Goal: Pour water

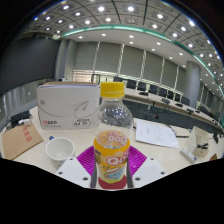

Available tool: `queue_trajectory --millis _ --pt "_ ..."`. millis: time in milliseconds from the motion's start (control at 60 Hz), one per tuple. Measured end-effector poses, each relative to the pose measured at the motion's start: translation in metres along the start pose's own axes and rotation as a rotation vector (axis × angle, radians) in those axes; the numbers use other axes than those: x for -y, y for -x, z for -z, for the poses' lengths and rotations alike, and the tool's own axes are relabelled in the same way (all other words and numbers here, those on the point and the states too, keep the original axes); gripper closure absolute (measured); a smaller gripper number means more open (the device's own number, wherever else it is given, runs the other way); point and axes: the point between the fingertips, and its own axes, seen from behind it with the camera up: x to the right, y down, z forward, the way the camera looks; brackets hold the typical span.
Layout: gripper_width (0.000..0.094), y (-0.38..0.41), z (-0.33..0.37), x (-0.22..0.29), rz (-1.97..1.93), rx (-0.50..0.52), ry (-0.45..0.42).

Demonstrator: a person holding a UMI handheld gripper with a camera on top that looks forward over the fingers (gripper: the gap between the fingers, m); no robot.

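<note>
A clear plastic bottle with a yellow cap and an orange and pink label stands upright between my fingers. Both magenta pads press on its lower labelled part, so my gripper is shut on it. The bottle seems to be held just above the pale table. A small white paper cup stands on the table to the left of the bottle, a little beyond my left finger. It looks empty.
A white cardboard box stands behind the cup. A brown box lies at the far left. Papers lie on the table to the right. Rows of desks and chairs fill the room beyond.
</note>
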Motion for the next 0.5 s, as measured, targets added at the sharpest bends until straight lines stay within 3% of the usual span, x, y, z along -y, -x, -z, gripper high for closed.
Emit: queue_trajectory --millis 233,300,450,500 --pt "0.0521 -0.009 -0.027 -0.054 -0.079 0.047 0.037" --pt "0.0513 -0.015 -0.026 -0.052 -0.095 0.049 0.01" --pt "0.0412 -0.013 -0.023 -0.055 -0.13 0.042 -0.01" --pt "0.0309 -0.016 -0.022 -0.062 -0.123 0.029 0.028"
